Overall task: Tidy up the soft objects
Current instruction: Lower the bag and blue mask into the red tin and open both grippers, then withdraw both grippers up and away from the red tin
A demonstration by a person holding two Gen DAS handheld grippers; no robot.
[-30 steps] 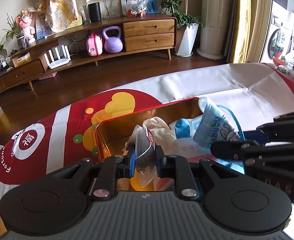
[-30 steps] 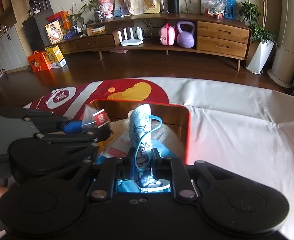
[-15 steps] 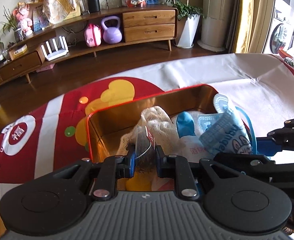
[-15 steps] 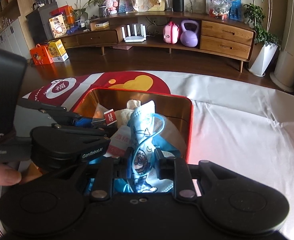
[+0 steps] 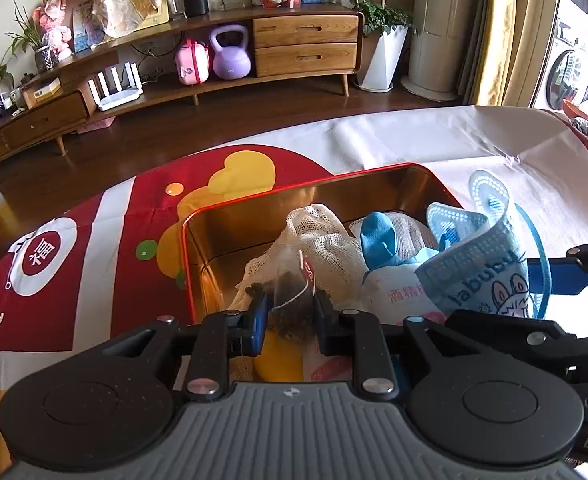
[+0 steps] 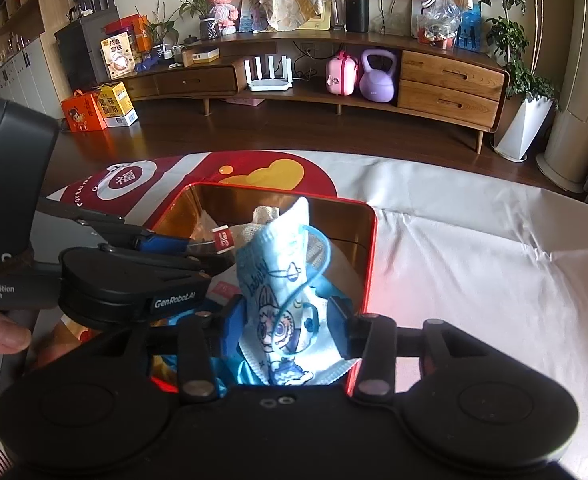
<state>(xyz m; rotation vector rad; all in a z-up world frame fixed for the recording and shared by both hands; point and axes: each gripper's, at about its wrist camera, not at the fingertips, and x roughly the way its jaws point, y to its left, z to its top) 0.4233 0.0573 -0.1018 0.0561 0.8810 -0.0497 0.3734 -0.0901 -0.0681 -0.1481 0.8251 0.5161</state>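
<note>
A red tin box (image 5: 314,188) with a gold inside (image 6: 370,248) sits on the table. It holds a white mesh cloth (image 5: 326,236), a blue glove (image 5: 378,236) and a white wipes packet (image 5: 398,296). My left gripper (image 5: 289,316) is shut on a tea bag (image 5: 289,292) with a red tag, low over the box. My right gripper (image 6: 287,320) has its jaws parted around a light blue cartoon face mask (image 6: 277,280), which stands between them over the box's right side; it also shows in the left wrist view (image 5: 478,276).
The table wears a red and white printed cloth (image 5: 105,248) (image 6: 474,264). The left gripper body (image 6: 125,280) and a hand lie at the left of the right wrist view. Beyond the table are a wooden floor and a long sideboard (image 6: 446,80).
Both grippers have come down and forward over the box. The right gripper's jaws have widened around the mask. The left gripper still grips the tea bag.
</note>
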